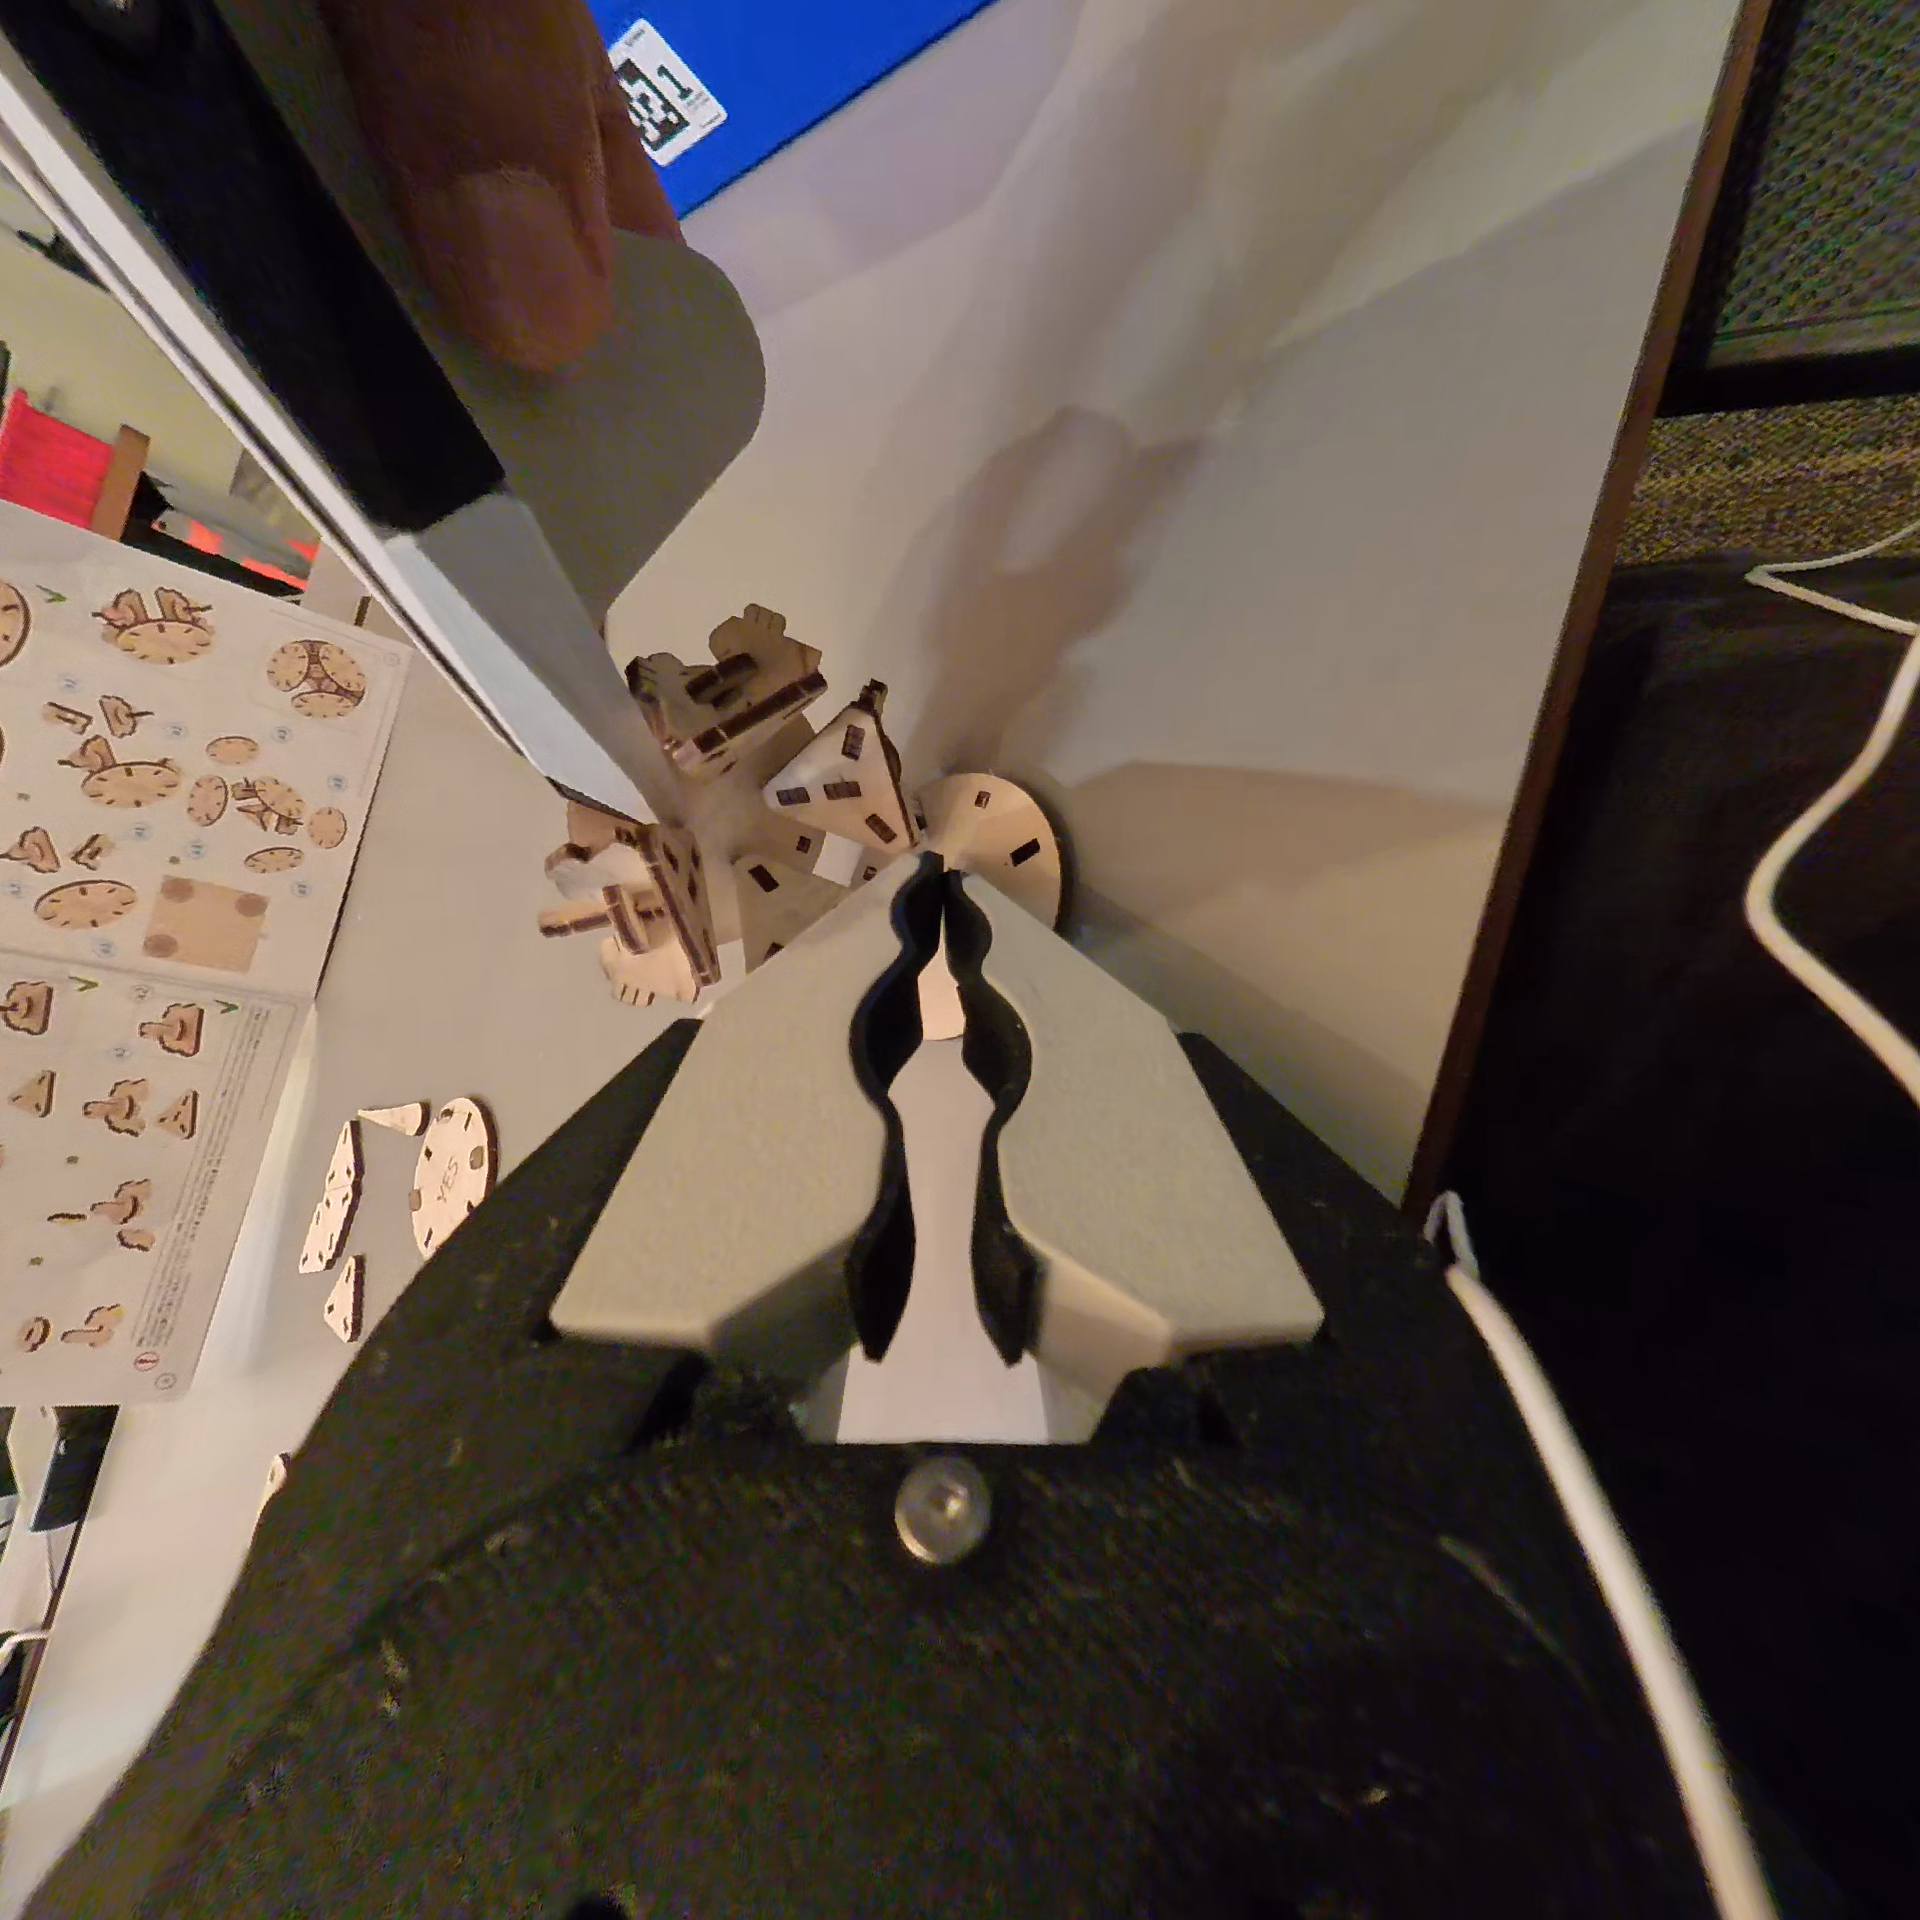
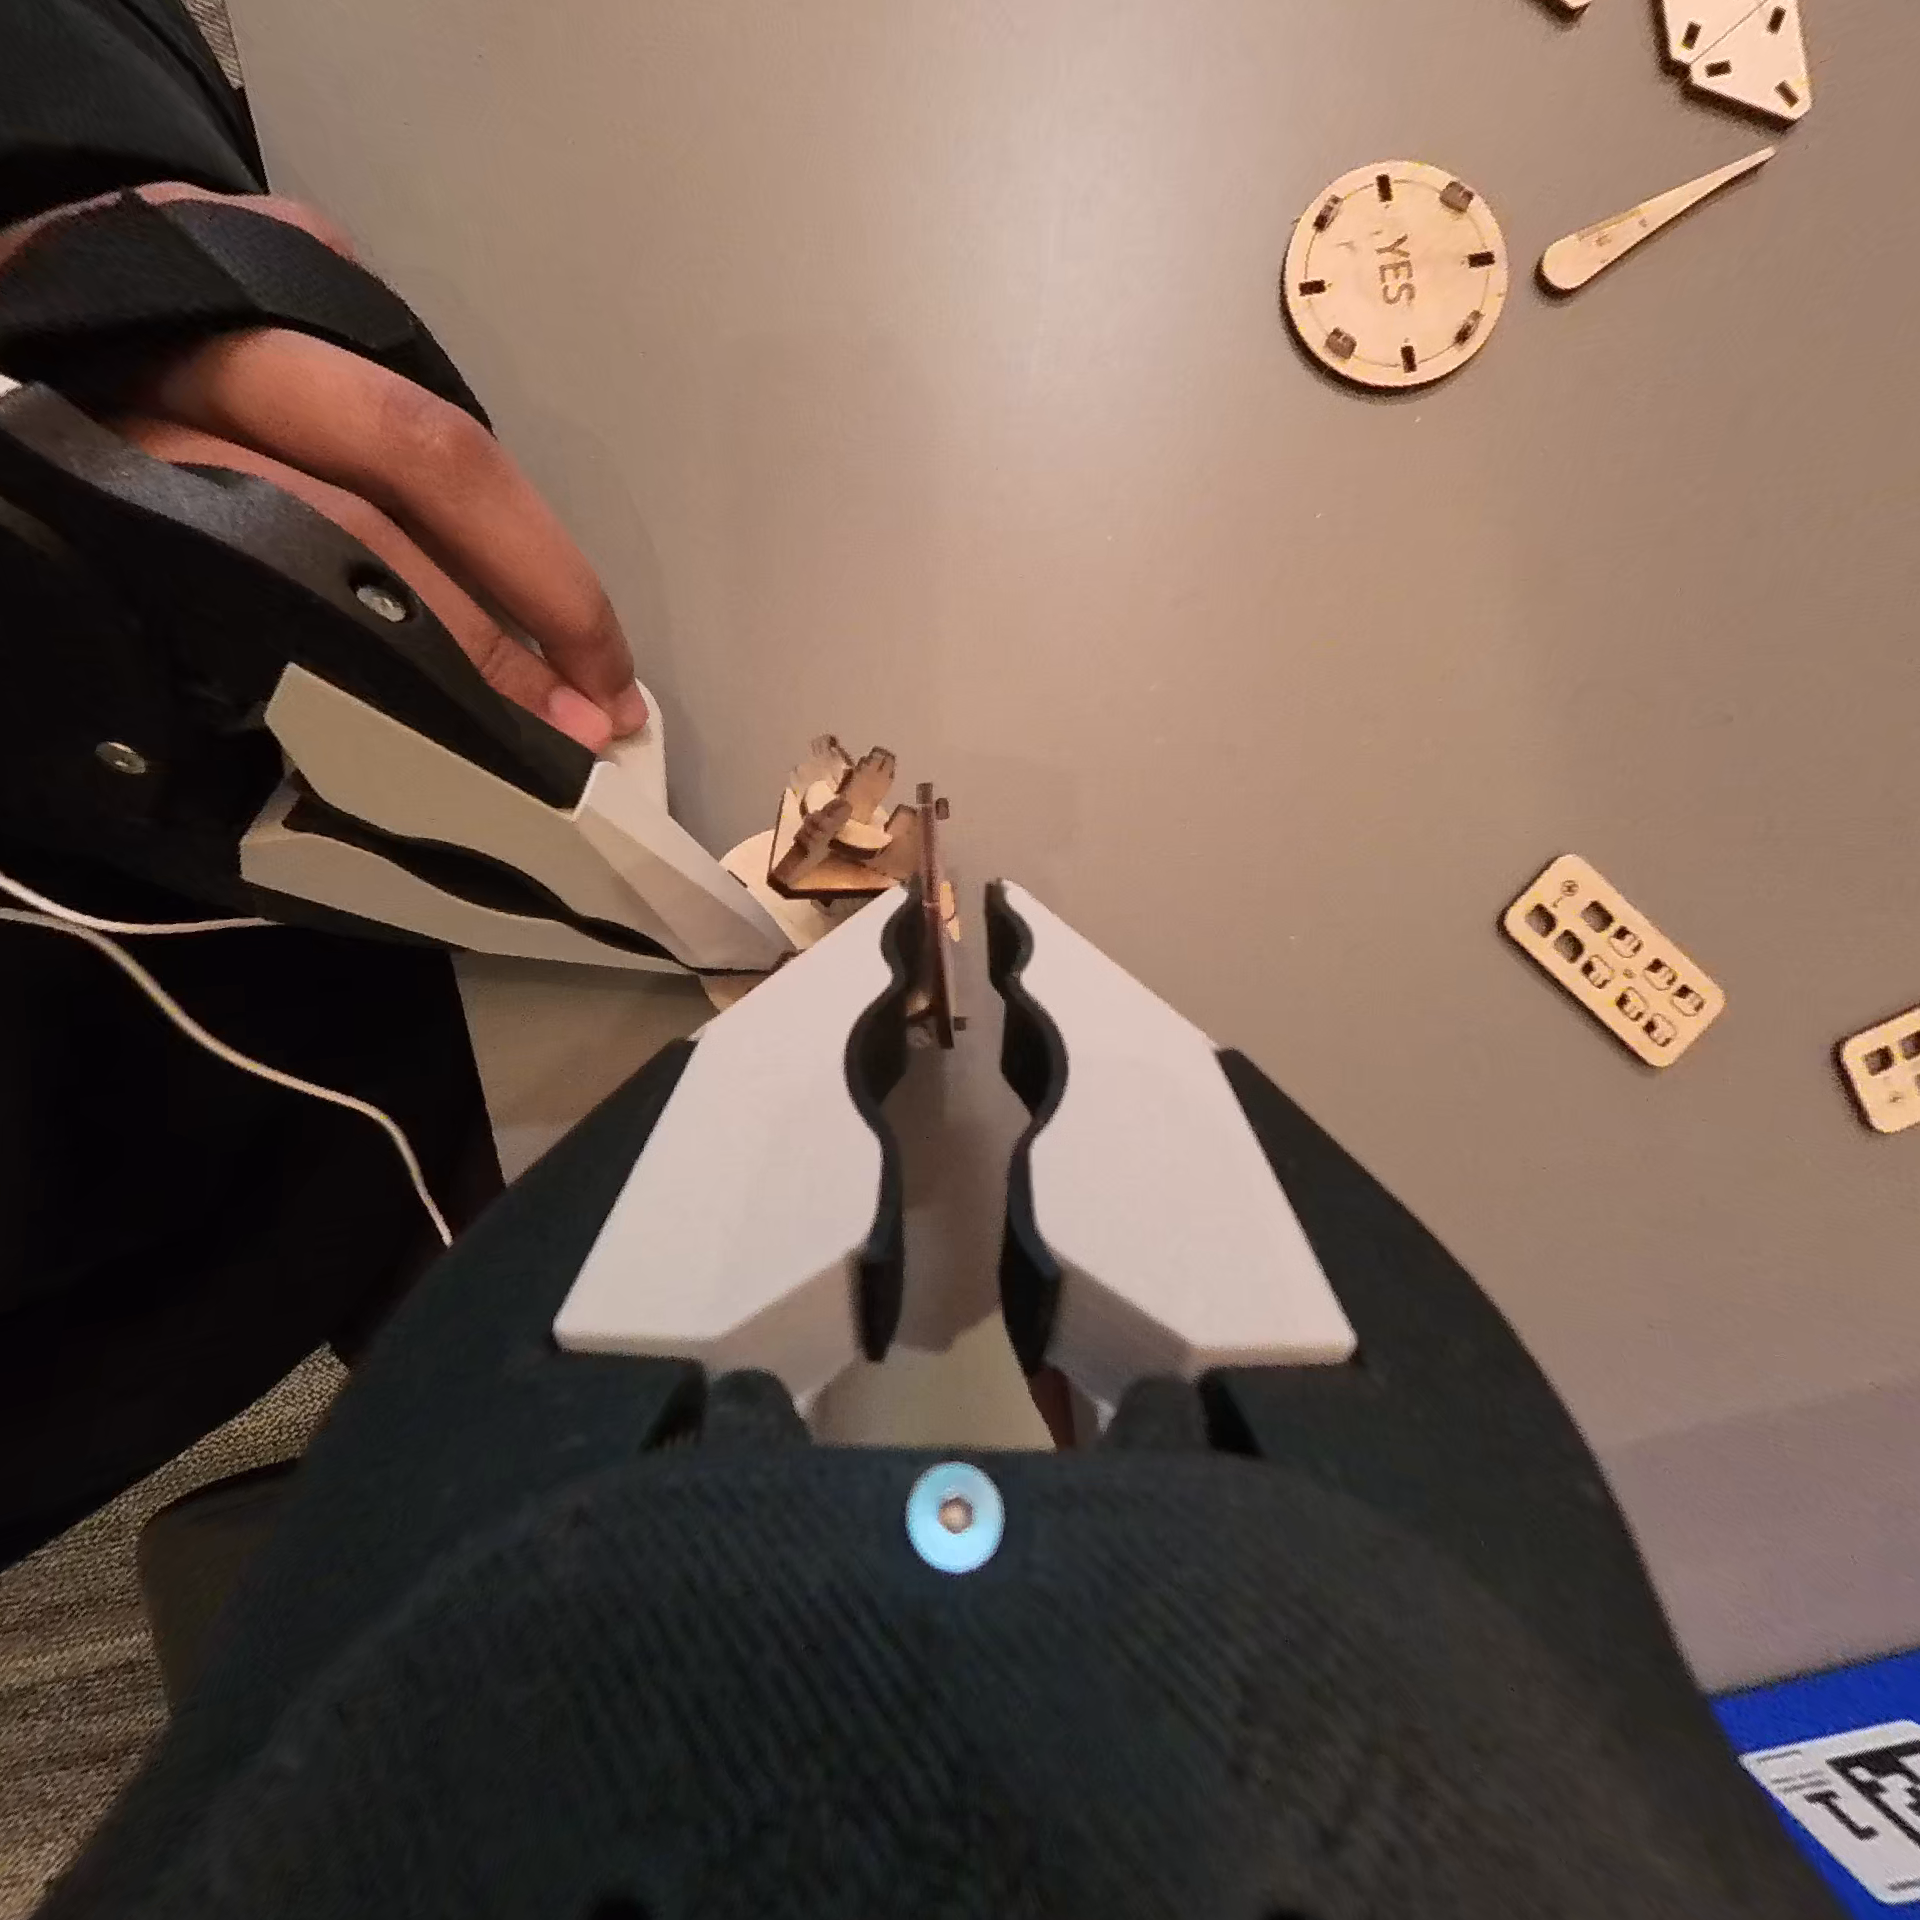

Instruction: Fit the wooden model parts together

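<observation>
I see a grey table (image 2: 1039, 416) carrying a wooden disc (image 2: 1395, 275), a pointer piece (image 2: 1652, 223) and slotted plates (image 2: 1616, 961). An instruction sheet (image 1: 156, 883) and a blue mat (image 1: 790, 83) also lie on it.

Left gripper (image 1: 943, 871) jaws pinch wooden disc (image 1: 1003, 844) rim
</observation>
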{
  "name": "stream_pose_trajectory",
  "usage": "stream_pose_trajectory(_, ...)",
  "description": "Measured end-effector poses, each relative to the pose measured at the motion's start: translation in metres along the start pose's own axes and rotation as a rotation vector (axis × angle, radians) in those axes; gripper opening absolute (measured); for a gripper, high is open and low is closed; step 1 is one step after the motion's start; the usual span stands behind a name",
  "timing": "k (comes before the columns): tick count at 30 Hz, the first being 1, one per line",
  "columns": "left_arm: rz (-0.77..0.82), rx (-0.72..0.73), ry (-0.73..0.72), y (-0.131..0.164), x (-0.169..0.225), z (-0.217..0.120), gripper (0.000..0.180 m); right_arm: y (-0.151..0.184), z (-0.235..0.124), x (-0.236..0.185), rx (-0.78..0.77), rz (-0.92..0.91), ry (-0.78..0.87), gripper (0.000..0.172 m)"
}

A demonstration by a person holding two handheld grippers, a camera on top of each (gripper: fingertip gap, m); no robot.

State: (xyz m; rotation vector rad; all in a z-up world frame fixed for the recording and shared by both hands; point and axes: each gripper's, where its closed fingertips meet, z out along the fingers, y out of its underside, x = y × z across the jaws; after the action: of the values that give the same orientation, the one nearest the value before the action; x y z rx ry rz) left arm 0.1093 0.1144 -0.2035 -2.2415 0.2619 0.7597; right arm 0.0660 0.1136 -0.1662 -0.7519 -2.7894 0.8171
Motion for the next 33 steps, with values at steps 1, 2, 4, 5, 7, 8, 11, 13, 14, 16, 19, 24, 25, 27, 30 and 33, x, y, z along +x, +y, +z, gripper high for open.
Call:
stream_pose_trajectory(1,-0.002,0.001,0.002,0.0000,0.0000,0.0000,0.000,0.0001,-0.0001,0.0005,0.001,0.001,0.000,0.011)
stream_pose_trajectory(2,-0.004,0.001,0.004,0.0000,0.0000,0.0000,0.000,0.0002,-0.0001,0.0009,0.003,0.003,-0.002,0.011)
stream_pose_trajectory(4,-0.007,0.003,0.008,0.0000,0.0000,0.0000,0.000,0.0002,-0.0001,0.0017,0.009,0.008,-0.005,0.013)
stream_pose_trajectory(5,-0.008,0.004,0.010,0.0000,0.0000,0.0000,0.000,0.0004,-0.0002,0.0024,0.012,0.012,-0.007,0.014)
stream_pose_trajectory(7,-0.013,0.005,0.014,0.0000,0.0000,0.0000,0.000,0.0011,-0.0007,0.0035,0.015,0.022,-0.010,0.016)
stream_pose_trajectory(8,-0.015,0.006,0.017,0.0000,0.0000,0.0001,0.000,0.0020,-0.0011,0.0040,0.015,0.024,-0.013,0.017)
stream_pose_trajectory(11,-0.022,0.007,0.024,-0.0001,0.0000,0.0001,0.000,0.0032,-0.0015,0.0048,0.021,0.036,-0.019,0.020)
stream_pose_trajectory(13,-0.025,0.008,0.026,-0.0001,0.0000,0.0002,0.000,0.0030,-0.0013,0.0039,0.022,0.037,-0.022,0.018)
stream_pose_trajectory(14,-0.025,0.008,0.027,-0.0002,0.0001,0.0002,0.000,0.0029,-0.0012,0.0035,0.019,0.033,-0.020,0.017)
stream_pose_trajectory(16,-0.026,0.008,0.027,-0.0002,0.0000,0.0002,0.000,0.0014,-0.0015,0.0040,0.015,0.012,-0.001,0.007)
stream_pose_trajectory(19,-0.027,0.008,0.028,-0.0001,0.0000,0.0002,0.000,0.0003,-0.0011,0.0048,0.001,-0.049,0.041,0.003)
stream_pose_trajectory(24,-0.026,0.008,0.027,-0.0001,0.0000,0.0001,0.000,-0.0009,-0.0010,0.0024,-0.006,-0.048,0.026,0.003)
stream_pose_trajectory(25,-0.026,0.008,0.027,0.0000,0.0000,0.0002,0.000,-0.0015,-0.0014,0.0023,-0.006,-0.047,0.025,0.003)
stream_pose_trajectory(27,-0.025,0.007,0.026,-0.0001,0.0000,0.0002,0.000,-0.0038,-0.0026,0.0010,0.003,-0.045,0.017,0.003)
stream_pose_trajectory(30,-0.024,0.007,0.026,0.0000,0.0000,0.0003,0.000,-0.0064,-0.0042,-0.0008,0.011,-0.042,0.011,0.003)
stream_pose_trajectory(33,-0.023,0.007,0.024,0.0000,0.0000,0.0002,0.000,-0.0035,-0.0029,-0.0040,-0.004,-0.037,-0.005,0.003)
